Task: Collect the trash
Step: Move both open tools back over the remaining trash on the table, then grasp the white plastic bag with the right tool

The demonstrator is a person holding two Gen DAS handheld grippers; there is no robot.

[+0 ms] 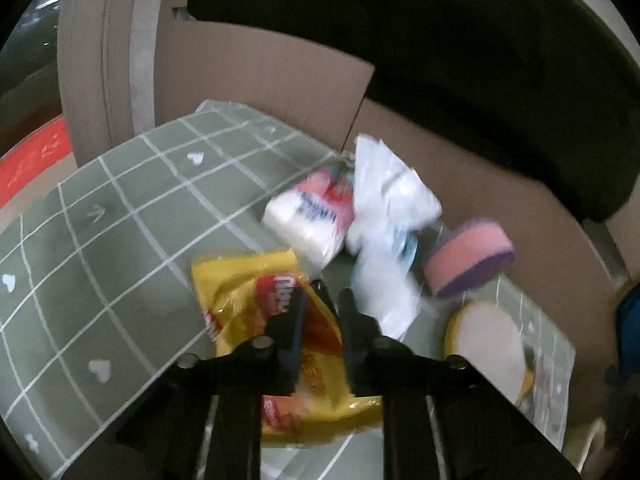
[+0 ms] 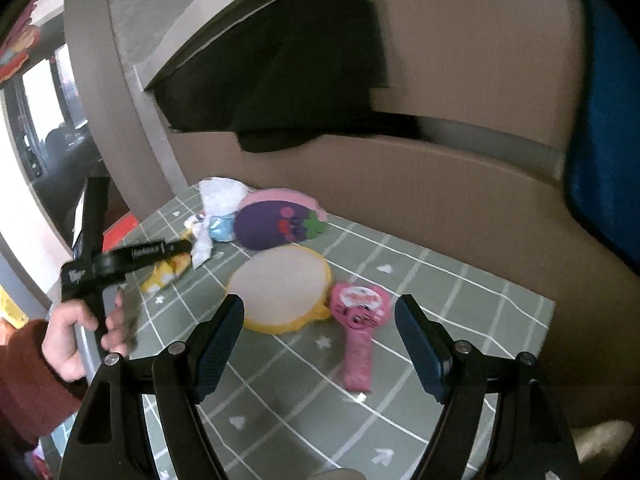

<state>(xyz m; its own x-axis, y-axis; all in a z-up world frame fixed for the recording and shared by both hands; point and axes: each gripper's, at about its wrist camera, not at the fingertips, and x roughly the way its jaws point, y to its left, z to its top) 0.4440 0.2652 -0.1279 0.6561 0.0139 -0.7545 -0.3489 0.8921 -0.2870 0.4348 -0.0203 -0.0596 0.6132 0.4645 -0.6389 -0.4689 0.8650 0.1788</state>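
My left gripper [image 1: 323,292] is shut on a yellow and red snack wrapper [image 1: 240,280] and holds it just above the green checked tablecloth [image 1: 100,220]. Past it lie a white tissue pack [image 1: 308,216] and a crumpled white plastic bag [image 1: 384,200]. In the right wrist view the left gripper [image 2: 176,246] sits at the left with the yellow wrapper [image 2: 164,276] under it. My right gripper [image 2: 320,320] is open and empty above the tablecloth [image 2: 440,288], just short of a pink wrapper [image 2: 360,308].
A pink and purple sponge [image 1: 468,256] with a face [image 2: 276,220] and a round yellow-rimmed pad [image 2: 280,288] lie on the table. Cardboard walls [image 2: 400,184] stand behind. A blue chair back [image 2: 604,120] is at the right. A red mat [image 1: 32,160] lies at the left.
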